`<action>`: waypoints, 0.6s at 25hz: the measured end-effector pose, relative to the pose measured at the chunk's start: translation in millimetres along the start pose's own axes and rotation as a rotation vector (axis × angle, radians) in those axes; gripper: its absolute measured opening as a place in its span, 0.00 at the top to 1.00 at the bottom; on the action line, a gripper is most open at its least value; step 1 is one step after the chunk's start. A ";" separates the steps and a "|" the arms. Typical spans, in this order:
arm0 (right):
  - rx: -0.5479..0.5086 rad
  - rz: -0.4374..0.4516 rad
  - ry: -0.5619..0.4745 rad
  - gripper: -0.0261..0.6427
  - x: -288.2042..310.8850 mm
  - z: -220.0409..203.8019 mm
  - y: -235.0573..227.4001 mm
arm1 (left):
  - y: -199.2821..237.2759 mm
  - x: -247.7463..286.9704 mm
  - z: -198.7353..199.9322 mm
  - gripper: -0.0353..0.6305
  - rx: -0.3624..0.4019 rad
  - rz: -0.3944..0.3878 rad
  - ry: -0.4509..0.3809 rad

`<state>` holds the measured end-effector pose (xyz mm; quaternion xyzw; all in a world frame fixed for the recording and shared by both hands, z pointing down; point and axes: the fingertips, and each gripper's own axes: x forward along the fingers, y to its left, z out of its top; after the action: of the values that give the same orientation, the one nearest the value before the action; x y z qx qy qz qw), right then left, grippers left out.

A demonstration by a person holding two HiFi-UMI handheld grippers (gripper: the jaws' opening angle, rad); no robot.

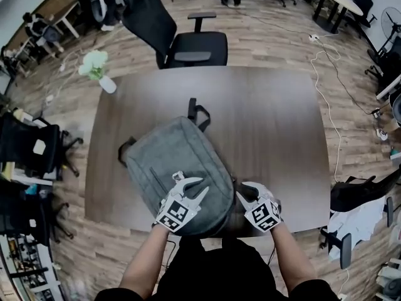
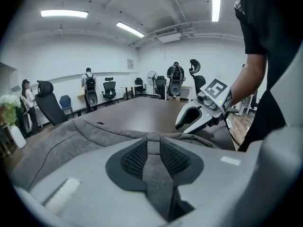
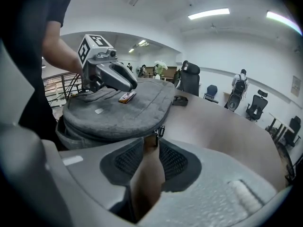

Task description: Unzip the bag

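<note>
Grey bag lies on the table. Left gripper hangs slightly parted, empty, over it; right gripper gapes at the zipper pull.

- a dark brown table with rounded corners, on a wood-plank floor
- a black office chair pulled up at the table's far edge
- a white vase of pale flowers on the floor by the table's far left corner
- a white cable trailing over the floor on the right
- a white cloth draped on a black chair, lower right
- long ceiling lights; people standing far off
</note>
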<state>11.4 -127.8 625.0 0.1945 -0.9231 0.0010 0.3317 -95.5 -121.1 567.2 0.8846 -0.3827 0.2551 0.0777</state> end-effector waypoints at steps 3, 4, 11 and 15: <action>-0.018 0.007 0.032 0.80 8.5 -4.2 -5.1 | -1.9 16.5 -6.8 0.76 0.006 -0.042 0.045; -0.028 0.011 0.042 0.78 11.7 -5.6 -6.6 | -2.8 21.7 -10.0 0.75 0.004 -0.053 0.061; -0.092 0.074 0.070 0.78 33.3 -7.5 -7.6 | -8.2 42.6 -24.9 0.74 -0.015 -0.083 0.115; -0.143 0.112 0.086 0.79 43.1 -5.0 -1.9 | -6.8 48.3 -22.4 0.71 0.033 -0.081 0.173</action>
<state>-15.2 -144.3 655.1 0.1181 -0.9152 -0.0379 0.3833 -71.6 -139.6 611.5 0.8751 -0.3343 0.3335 0.1059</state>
